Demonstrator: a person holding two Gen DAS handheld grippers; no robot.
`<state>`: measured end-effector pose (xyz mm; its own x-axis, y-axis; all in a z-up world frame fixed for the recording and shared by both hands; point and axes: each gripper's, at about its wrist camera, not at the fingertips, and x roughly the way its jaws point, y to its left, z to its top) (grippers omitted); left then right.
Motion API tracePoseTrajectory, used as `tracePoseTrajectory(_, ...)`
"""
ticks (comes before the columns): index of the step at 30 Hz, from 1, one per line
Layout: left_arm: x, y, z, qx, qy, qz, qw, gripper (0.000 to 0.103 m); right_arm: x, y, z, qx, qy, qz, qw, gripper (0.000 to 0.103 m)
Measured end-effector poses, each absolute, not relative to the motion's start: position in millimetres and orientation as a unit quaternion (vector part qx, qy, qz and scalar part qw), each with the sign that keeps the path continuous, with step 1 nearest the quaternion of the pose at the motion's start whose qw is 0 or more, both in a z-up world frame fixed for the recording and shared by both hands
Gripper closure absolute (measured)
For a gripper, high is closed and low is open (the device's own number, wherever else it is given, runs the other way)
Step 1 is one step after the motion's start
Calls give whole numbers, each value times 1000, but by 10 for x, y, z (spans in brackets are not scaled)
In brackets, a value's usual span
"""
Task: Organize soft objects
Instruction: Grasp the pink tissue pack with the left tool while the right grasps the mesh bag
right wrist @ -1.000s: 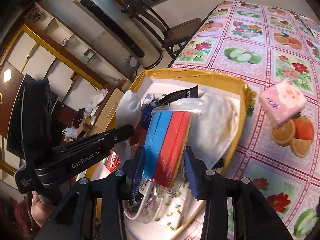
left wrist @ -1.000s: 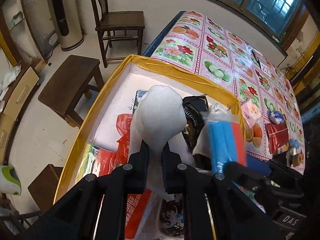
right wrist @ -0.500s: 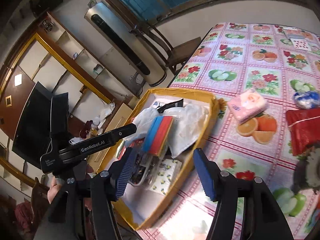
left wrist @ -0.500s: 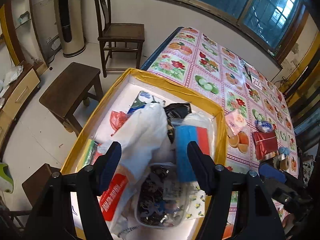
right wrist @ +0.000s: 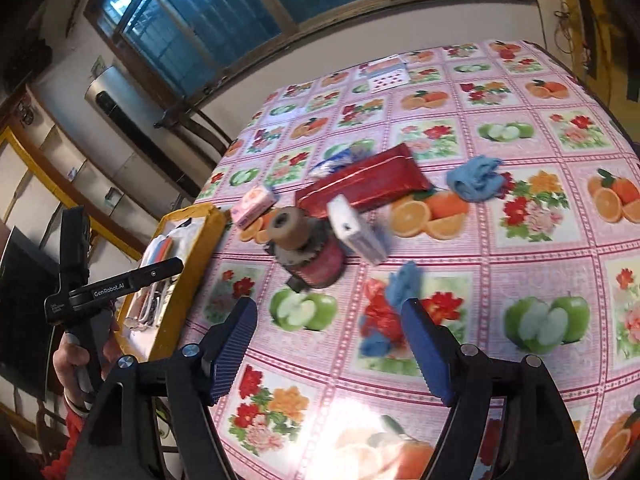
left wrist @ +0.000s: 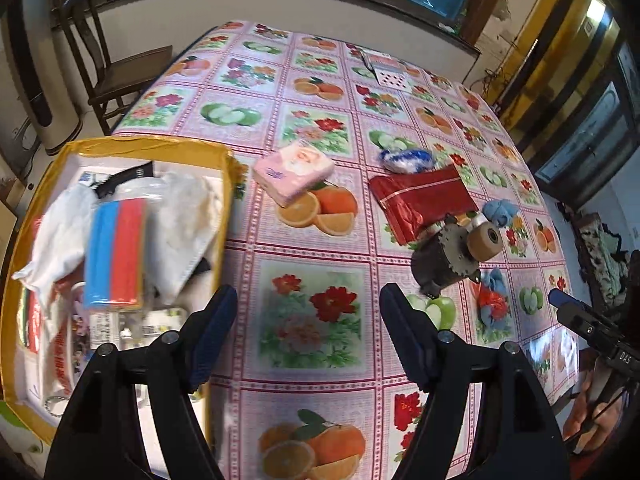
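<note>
Soft items part sorted; both grippers empty and wide open.

The yellow box (left wrist: 230, 184) at the table edge held the sponge pack (left wrist: 114, 256) and white cloths; the tissue pack (left wrist: 294, 170), red pouch (left wrist: 420, 198) and blue cloths (right wrist: 474, 178) lay outside on the tablecloth (left wrist: 312, 272). The left gripper (left wrist: 308, 328) and right gripper (right wrist: 328, 350) hovered, holding nothing. Risk: the overfilled box shedding items. The red-and-blue bundle (right wrist: 384, 312) was blurred.

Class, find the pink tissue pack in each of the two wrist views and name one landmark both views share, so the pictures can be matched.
Left wrist view: the pink tissue pack lies upper centre, on the tablecloth just right of the yellow tray.
Right wrist view: the pack lies left of centre, just beyond the tray's far corner.
Shared landmark: the red foil bag, to the pack's right in both views.
</note>
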<state>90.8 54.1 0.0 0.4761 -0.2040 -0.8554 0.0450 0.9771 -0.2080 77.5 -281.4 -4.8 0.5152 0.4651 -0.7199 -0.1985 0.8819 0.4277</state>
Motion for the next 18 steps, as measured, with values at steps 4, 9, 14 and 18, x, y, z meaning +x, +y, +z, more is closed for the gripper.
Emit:
tracePoseTrajectory(4, 1019, 262, -113, -77, 526, -87, 842, 30, 789, -3102, -214, 161, 464, 180, 852, 25)
tracePoseTrajectory(9, 1184, 205, -126, -82, 526, -72, 843, 30, 831, -3086, -367, 164, 473, 184, 846, 25)
tracePoseTrajectory(14, 1523, 364, -90, -102, 524, -49, 844, 30, 904, -2949, -467, 162, 483, 198, 838, 25)
tracePoseTrajectory(18, 1851, 329, -139, -75, 533, -70, 840, 30, 953, -2894, -553, 170, 490, 208, 829, 26)
